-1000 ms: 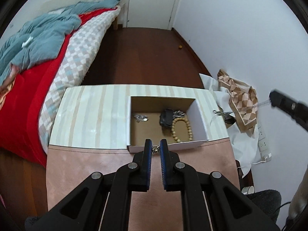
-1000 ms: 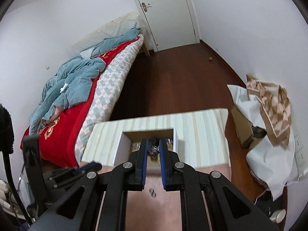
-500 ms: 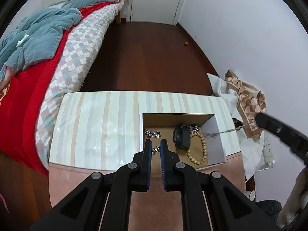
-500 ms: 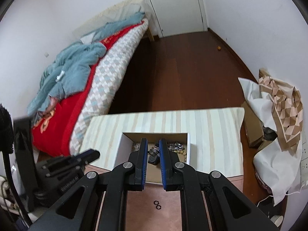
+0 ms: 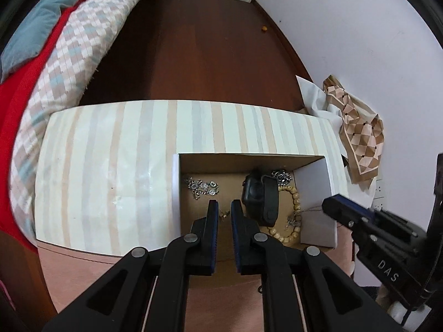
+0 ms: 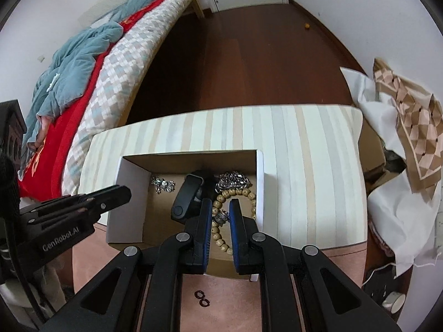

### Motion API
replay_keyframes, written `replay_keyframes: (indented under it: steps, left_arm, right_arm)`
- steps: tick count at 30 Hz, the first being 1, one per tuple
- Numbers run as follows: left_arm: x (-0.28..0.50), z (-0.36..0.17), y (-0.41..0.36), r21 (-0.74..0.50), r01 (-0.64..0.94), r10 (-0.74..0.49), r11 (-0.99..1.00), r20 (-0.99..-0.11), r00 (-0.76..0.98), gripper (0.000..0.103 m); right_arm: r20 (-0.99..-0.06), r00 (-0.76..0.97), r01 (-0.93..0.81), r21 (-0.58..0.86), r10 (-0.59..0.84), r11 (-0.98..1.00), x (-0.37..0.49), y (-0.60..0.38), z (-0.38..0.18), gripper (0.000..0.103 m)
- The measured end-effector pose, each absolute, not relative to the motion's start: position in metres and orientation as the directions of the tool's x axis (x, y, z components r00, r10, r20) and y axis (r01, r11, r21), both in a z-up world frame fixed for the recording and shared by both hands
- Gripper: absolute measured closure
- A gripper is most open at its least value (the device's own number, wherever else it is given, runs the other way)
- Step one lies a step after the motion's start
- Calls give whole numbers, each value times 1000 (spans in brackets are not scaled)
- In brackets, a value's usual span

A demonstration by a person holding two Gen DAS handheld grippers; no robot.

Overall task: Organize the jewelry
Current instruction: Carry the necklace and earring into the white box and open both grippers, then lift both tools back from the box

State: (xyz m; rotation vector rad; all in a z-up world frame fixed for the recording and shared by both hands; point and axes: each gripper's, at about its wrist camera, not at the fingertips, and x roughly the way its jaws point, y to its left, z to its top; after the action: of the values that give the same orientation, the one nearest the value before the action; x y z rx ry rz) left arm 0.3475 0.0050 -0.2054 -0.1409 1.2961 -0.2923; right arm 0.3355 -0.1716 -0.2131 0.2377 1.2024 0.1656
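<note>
An open cardboard box (image 5: 177, 193) (image 6: 260, 182) sits on the striped table. It holds a black watch (image 5: 260, 196) (image 6: 185, 196), a wooden bead bracelet (image 5: 295, 202) (image 6: 241, 193), a silver chain (image 5: 202, 186) (image 6: 163, 184) and a silver cluster (image 6: 234, 179). My left gripper (image 5: 223, 210) is over the box, shut on a small gold earring (image 5: 224, 214). My right gripper (image 6: 220, 211) is over the box too, shut on a silver necklace pendant (image 6: 220, 217), whose thin chain (image 5: 313, 209) shows in the left wrist view.
Two small dark rings (image 6: 201, 298) lie on the pink mat in front of the box. A bed (image 6: 83, 77) stands left of the table. White cloth and a patterned scarf (image 6: 409, 121) lie to the right by the wall.
Both grippers have moved forward and down over the box, each still holding its piece. The box now looks much closer in both views.
</note>
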Motion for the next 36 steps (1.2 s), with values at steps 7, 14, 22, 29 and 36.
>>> replay_keyframes:
  steps: [7, 14, 22, 29, 36]
  left_arm:
    - [355, -193, 14, -261, 99, -278, 960, -923, 268, 81]
    - [334, -164, 31, -132, 78, -153, 988, -899, 412, 29]
    - [289, -158, 37, 27, 65, -8, 997, -874, 487, 4]
    - [255, -148, 41, 43, 34, 19, 999, -856, 517, 2]
    - [220, -114, 45, 36, 17, 20, 999, -813, 582, 2]
  right_arm:
    - [-913, 339, 23, 251, 228, 968, 335, -175, -210, 52]
    - [-908, 392, 8, 161, 145, 987, 318, -171, -183, 21]
    - [-910, 413, 19, -25, -30, 1000, 287, -161, -178, 2]
    - [-900, 435, 36, -30, -42, 999, 257, -156, -169, 0]
    - [-874, 484, 54, -15, -39, 998, 227, -151, -139, 0]
